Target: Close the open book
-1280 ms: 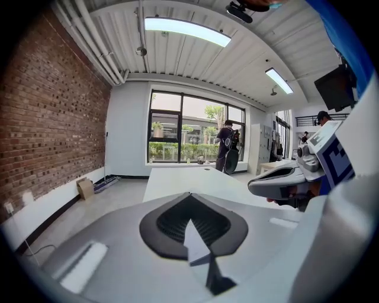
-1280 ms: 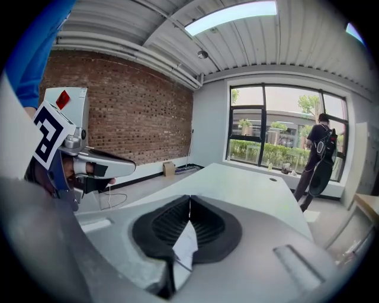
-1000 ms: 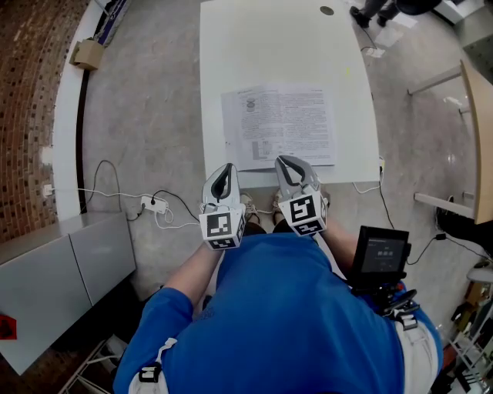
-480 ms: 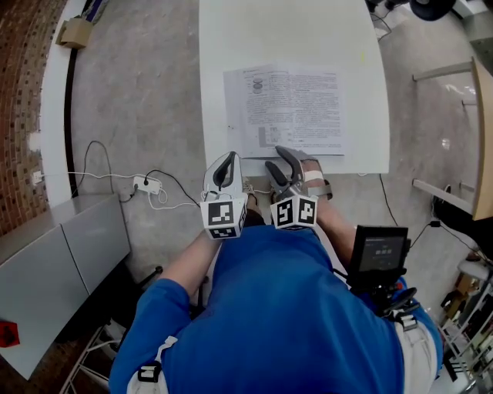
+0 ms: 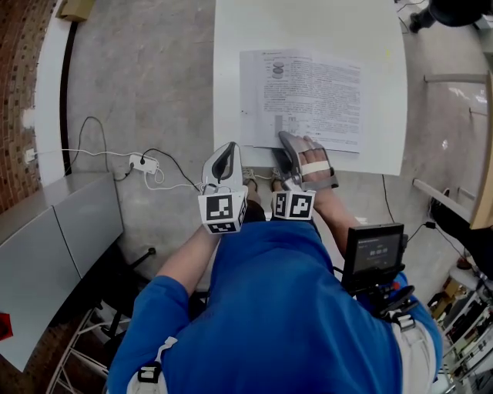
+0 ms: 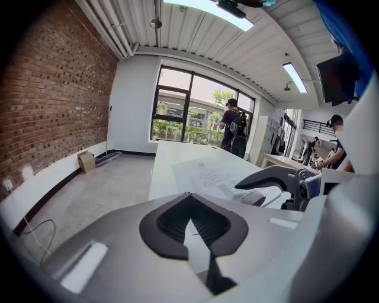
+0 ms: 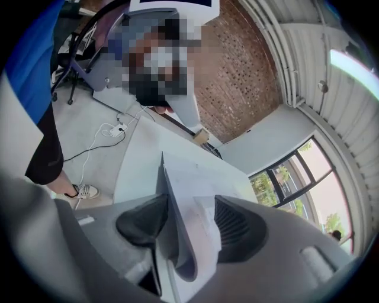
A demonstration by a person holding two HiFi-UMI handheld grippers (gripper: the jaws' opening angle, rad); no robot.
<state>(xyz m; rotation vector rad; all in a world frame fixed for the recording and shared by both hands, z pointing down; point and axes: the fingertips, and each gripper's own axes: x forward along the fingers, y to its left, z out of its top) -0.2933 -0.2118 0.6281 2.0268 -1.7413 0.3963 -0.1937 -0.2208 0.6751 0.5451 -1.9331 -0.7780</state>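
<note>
An open book [image 5: 312, 98] with printed pages lies flat on the white table [image 5: 308, 23], near its front edge. My right gripper [image 5: 296, 154] is rolled onto its side at the book's near edge. Its jaws are opening. In the right gripper view the near edge of the book [image 7: 189, 195] stands between the jaws of the right gripper [image 7: 186, 222], and the pads do not press on it. My left gripper [image 5: 224, 158] hovers shut and empty just off the table's near left corner. The left gripper view shows the left gripper [image 6: 192, 222], the book [image 6: 207, 174] and the right gripper [image 6: 278, 177].
A power strip [image 5: 142, 163] with cables lies on the concrete floor to the left. A grey cabinet [image 5: 46, 254] stands at the lower left. A small screen device [image 5: 373, 254] hangs at the person's right hip. People [image 6: 233, 127] stand by the far windows.
The right gripper has rolled onto its side, opened from shut and come down to the book's near edge. The left gripper has sunk a little and stayed shut.
</note>
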